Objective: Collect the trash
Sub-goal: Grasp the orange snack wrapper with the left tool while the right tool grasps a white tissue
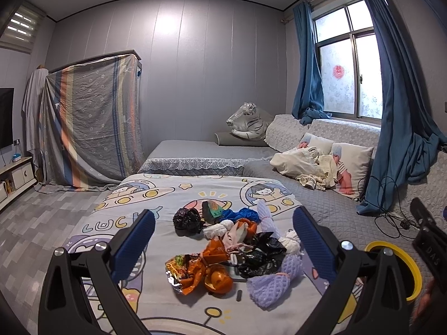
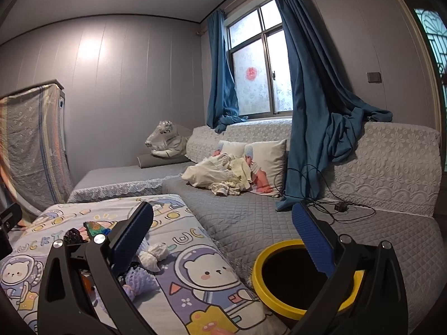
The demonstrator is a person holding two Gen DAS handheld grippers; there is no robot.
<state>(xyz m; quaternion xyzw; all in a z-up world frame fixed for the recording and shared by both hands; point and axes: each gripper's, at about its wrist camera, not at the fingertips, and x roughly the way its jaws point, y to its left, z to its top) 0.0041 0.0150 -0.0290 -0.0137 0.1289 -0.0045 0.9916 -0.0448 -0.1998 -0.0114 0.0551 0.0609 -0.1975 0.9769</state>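
A heap of trash (image 1: 232,254) lies on the cartoon-print sheet (image 1: 134,195): orange foil wrappers (image 1: 208,270), black plastic bags (image 1: 259,256), purple foam nets (image 1: 272,284), white tissue wads (image 1: 218,229). My left gripper (image 1: 223,240) hovers over the heap, open, its blue pads on either side with nothing held. A yellow-rimmed bin (image 2: 293,276) stands to the right of the sheet. My right gripper (image 2: 226,237) is open and empty, its right finger (image 2: 313,240) over the bin's mouth. The heap's edge (image 2: 145,262) shows behind its left finger.
A grey quilted sofa bed (image 2: 251,217) carries pillows and crumpled cloth (image 2: 223,173), a black charger cable (image 2: 340,206) and a plush tiger (image 1: 248,122). Blue curtains (image 2: 313,111) hang to the seat. A draped cabinet (image 1: 92,120) stands at the left.
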